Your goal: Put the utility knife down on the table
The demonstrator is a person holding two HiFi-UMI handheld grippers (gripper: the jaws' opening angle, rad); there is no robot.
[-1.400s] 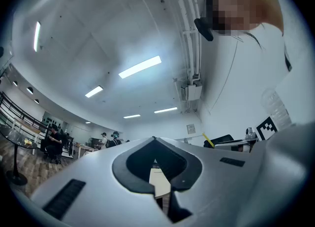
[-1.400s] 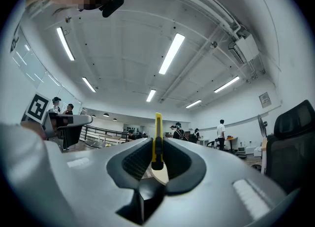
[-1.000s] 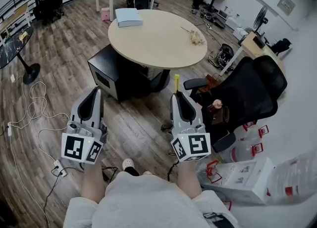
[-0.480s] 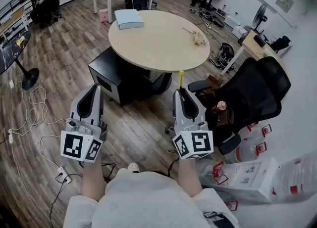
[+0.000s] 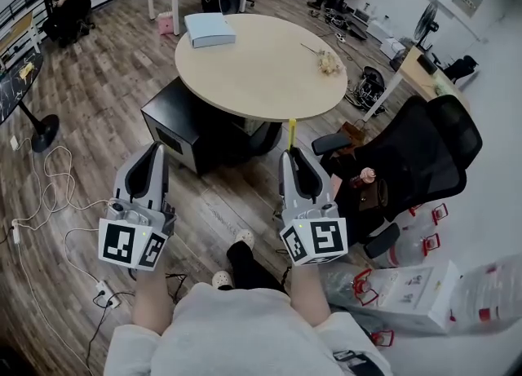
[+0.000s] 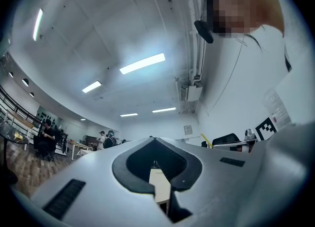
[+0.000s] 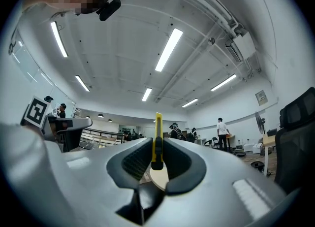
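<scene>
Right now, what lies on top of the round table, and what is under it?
On the round table lie a pale blue box and a small beige thing. A black cabinet sticks out from under it; the table hides whatever else stands beneath.

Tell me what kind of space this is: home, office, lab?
Looks like an open-plan office or lab workspace: a round table with a black office chair beside it, a standing fan by a desk, loose cables on the wood floor.
</scene>
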